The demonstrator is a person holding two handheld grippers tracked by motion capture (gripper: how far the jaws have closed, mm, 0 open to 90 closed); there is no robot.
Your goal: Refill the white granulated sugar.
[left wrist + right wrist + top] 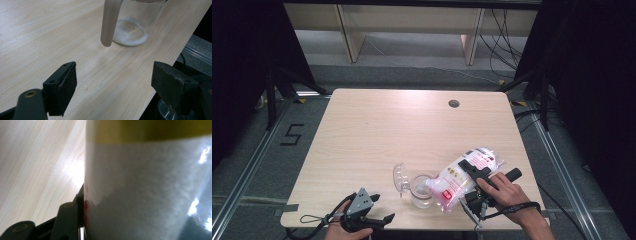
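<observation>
A white plastic bag with pink print (459, 176), filled with white granules, is grasped by the right tongs (475, 169) and held tilted, its lower corner over the mouth of a clear glass jar (421, 192). The jar is stood near the front edge of the light wooden bench (377, 125), with a clear hinged lid (400, 177) hanging open at its left side. A small heap of white granules (130, 32) is seen on the jar's bottom. The left tongs (368, 215) are held released at the front edge, well left of the jar, nothing between the pads.
</observation>
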